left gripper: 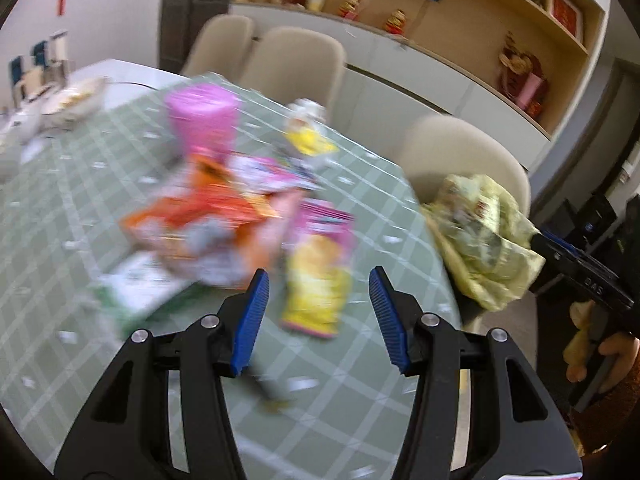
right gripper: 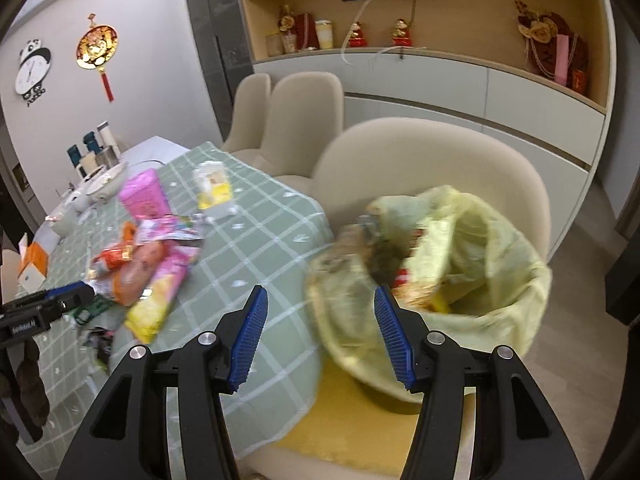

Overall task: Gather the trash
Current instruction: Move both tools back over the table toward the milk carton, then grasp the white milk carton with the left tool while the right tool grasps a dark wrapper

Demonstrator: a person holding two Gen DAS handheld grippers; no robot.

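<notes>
A heap of snack wrappers lies on the green checked tablecloth (left gripper: 360,380): an orange wrapper (left gripper: 200,208), a yellow and pink packet (left gripper: 316,284), a pink tub (left gripper: 202,118) and a yellow carton (left gripper: 308,130). My left gripper (left gripper: 319,276) is open and empty above the yellow and pink packet. A yellow trash bag (right gripper: 460,264) with trash inside sits on a beige chair (right gripper: 424,152) beside the table. My right gripper (right gripper: 321,294) is open and empty at the bag's near left edge. The wrappers (right gripper: 148,268) also show in the right wrist view.
Two more beige chairs (right gripper: 292,112) stand along the table's far side. Cups, bottles and a bowl (right gripper: 100,184) crowd the table's far end. A small orange and white box (right gripper: 32,268) sits at the left. A shelf unit with ornaments (right gripper: 400,32) lines the back wall.
</notes>
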